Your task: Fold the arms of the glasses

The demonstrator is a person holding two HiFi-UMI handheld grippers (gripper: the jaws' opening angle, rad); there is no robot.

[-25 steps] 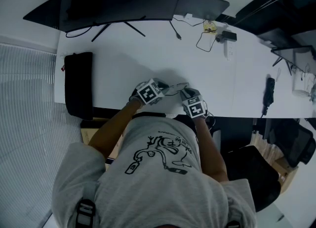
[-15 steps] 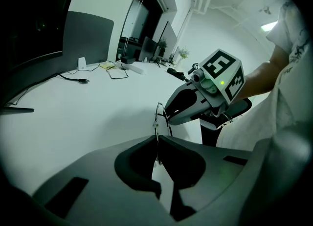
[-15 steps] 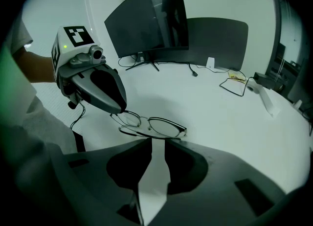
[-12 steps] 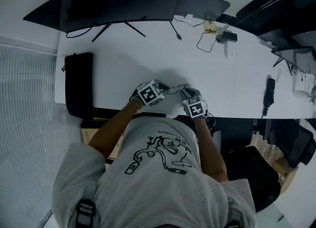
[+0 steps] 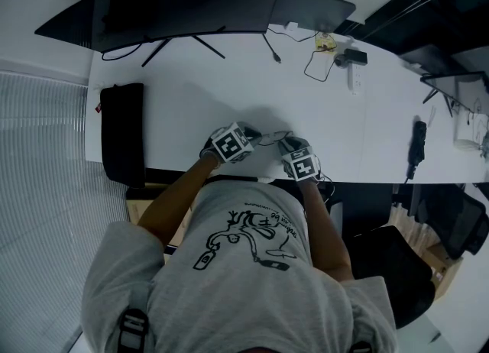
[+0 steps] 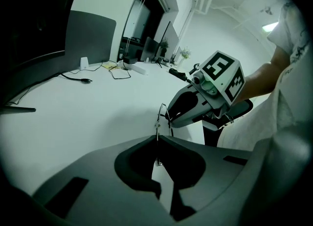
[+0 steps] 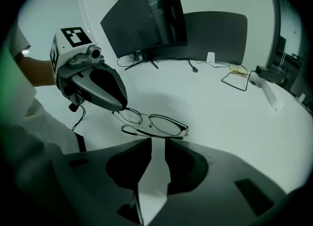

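At the front edge of a white table (image 5: 191, 92), a person in a grey printed T-shirt works on a pair of thin-rimmed glasses (image 7: 155, 124) with two hand-held grippers. The left gripper (image 6: 157, 139) has its jaws pressed together on the frame at one lens end, the wire rim showing edge-on between them. The right gripper (image 7: 158, 142) faces it from the other side, its jaws parted by only a narrow gap with nothing in it; the glasses sit just beyond its tips, lenses side by side across its view. One arm of the glasses runs along below the lenses; whether it is fully folded cannot be told. From the head view the glasses (image 5: 273, 137) lie between the two marker cubes, close to the person's chest. A dark curved monitor (image 5: 183, 0) stands along the table's far edge, a black case (image 5: 122, 130) rests at the left edge, and cables (image 5: 321, 57) trail near the far right corner.
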